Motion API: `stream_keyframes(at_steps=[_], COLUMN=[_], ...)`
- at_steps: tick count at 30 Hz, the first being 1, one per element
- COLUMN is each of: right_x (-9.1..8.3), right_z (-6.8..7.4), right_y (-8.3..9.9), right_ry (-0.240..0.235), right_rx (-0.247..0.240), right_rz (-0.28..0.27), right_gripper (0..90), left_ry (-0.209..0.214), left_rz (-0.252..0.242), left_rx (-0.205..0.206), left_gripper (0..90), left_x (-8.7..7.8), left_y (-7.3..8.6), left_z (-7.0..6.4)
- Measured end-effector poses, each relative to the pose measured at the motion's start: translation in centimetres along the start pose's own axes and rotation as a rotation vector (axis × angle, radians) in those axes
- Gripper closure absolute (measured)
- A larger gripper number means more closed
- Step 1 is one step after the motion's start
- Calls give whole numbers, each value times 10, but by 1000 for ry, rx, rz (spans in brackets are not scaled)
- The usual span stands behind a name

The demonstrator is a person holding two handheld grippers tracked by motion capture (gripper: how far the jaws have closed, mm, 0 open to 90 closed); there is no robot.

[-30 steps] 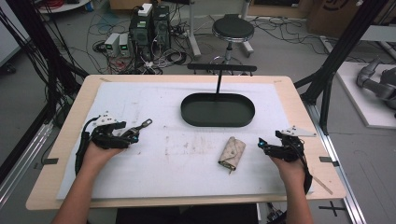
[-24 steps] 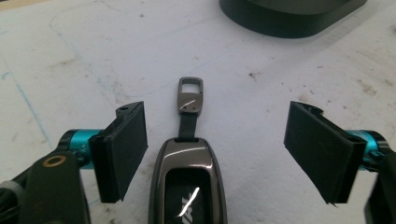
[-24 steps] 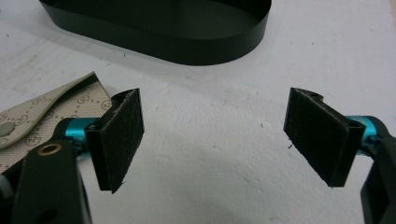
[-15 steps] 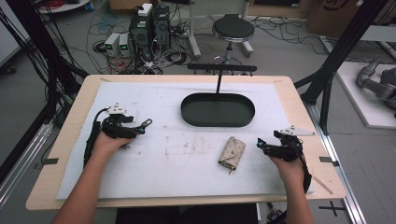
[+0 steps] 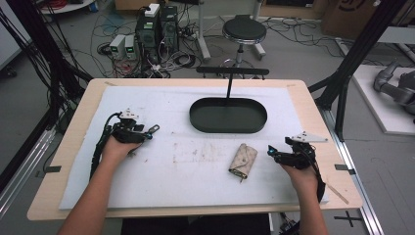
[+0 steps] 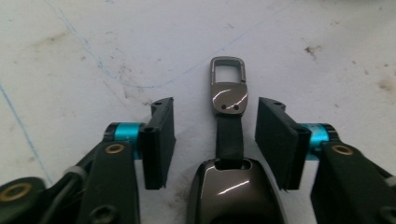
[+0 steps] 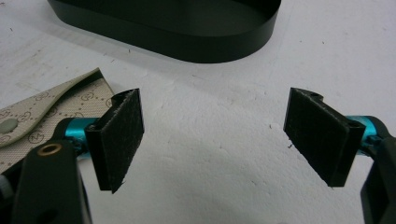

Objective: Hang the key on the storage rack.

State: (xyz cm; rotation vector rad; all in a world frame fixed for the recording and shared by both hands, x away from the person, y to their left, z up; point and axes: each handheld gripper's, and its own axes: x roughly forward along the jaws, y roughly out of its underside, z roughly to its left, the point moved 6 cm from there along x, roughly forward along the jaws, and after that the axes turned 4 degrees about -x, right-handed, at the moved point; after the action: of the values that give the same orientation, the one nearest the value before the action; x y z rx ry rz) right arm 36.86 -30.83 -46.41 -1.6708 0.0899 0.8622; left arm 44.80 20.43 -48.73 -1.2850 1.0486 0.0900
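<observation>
Key fob [image 6: 227,154] between parted jaws

The key fob [image 6: 227,186] lies flat on the white, stained surface [image 5: 195,166] at its left side. Its body is a glossy dark grey-brown shell with rounded shoulders. A short black strap runs out from the shell and ends in a shiny metal clasp [image 6: 227,88] with two small rivets and a rectangular loop at the tip. In the left gripper view the strap lies between the two pads of the left claw [image 6: 215,140], with a clear gap on each side, touching neither.
</observation>
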Motion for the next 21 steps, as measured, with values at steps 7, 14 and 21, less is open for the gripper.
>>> stream_keyframes(at_steps=[7, 14, 21], right_x=[0, 1, 5], right_z=[2, 1, 0], right_y=[-1, 1, 6], right_ry=[4, 8, 8], right_rx=[-15, -17, -9], right_rz=[-2, -4, 9], right_gripper=[207, 207, 207], left_ry=[-4, 4, 31], left_rz=[1, -1, -109], left_rx=[43, 93, 83], left_gripper=[692, 816, 824], left_x=[0, -3, -24], left_y=[0, -1, -19], left_z=[-5, -11, -20])
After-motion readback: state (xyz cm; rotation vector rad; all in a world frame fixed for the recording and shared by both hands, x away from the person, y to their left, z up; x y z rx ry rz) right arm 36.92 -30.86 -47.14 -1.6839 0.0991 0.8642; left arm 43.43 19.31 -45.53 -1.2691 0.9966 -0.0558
